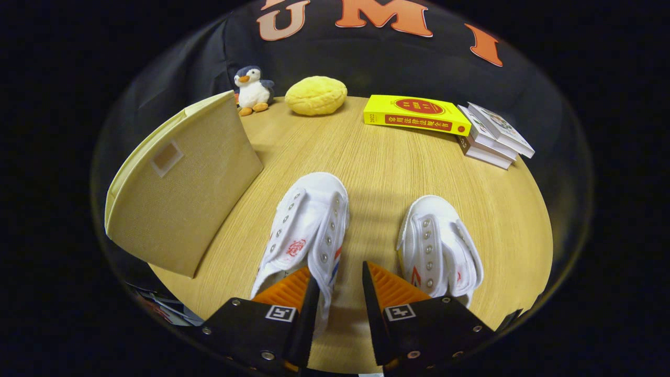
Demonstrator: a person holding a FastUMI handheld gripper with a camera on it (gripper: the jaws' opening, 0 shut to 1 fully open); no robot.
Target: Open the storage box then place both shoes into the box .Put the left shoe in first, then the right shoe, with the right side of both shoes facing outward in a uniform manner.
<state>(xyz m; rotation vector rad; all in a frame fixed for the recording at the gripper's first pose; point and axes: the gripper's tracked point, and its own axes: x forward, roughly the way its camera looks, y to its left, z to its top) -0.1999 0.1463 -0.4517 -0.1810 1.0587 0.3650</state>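
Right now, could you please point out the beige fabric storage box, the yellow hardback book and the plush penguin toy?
Beige fabric storage box (pixel 193 178), gripper view: its side panel.
Yellow hardback book (pixel 416 114), gripper view: its cover.
Plush penguin toy (pixel 253 93), gripper view: its belly.

A plush penguin (pixel 253 90) stands at the far edge of the wooden table (pixel 377 162). A yellow bun-shaped cushion (pixel 316 95) lies beside it. A yellow book (pixel 416 115) lies flat, touching a stack of white books (pixel 494 136).
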